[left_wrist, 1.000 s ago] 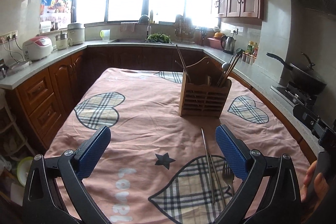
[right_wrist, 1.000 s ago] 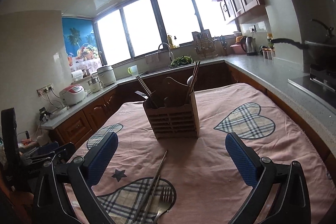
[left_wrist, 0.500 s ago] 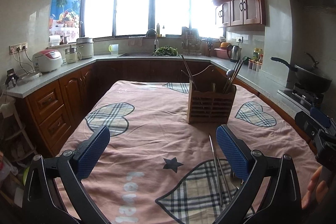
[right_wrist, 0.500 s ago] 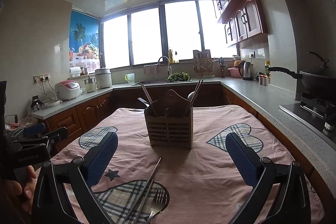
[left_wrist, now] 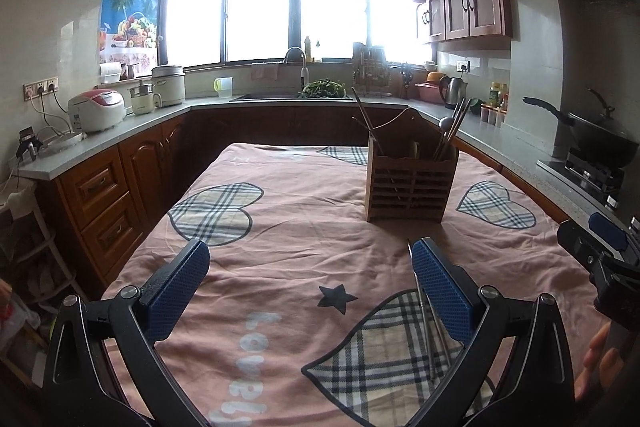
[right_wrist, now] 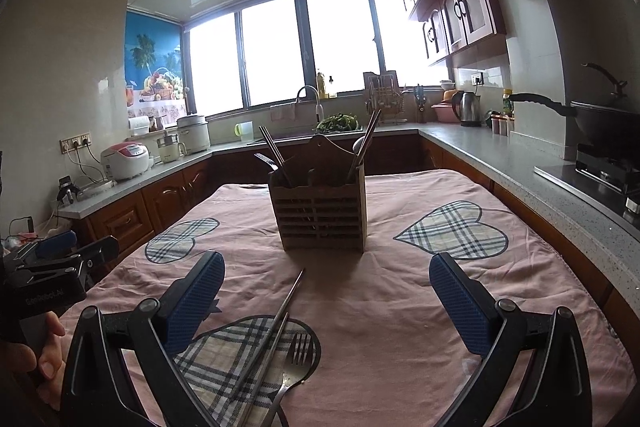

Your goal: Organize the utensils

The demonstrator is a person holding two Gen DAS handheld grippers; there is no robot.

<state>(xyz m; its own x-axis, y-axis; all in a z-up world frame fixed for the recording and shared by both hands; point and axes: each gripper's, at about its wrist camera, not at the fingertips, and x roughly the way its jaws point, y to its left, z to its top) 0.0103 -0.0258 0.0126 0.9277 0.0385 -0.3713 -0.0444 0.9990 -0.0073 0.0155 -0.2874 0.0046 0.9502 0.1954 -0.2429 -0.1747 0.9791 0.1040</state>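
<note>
Between the wide-spread blue pads of the right gripper (right_wrist: 326, 291), nothing is being held; the left gripper (left_wrist: 310, 285) is likewise gaping and empty. Chopsticks (right_wrist: 270, 335) and a fork (right_wrist: 294, 359) are lying on the tablecloth (right_wrist: 400, 291), just ahead of the right gripper, well short of the holder (right_wrist: 320, 215). Judging by this, picking is only starting: the right gripper needs lowering onto the chopsticks. Both grippers are hovering level, facing the holder.
</note>
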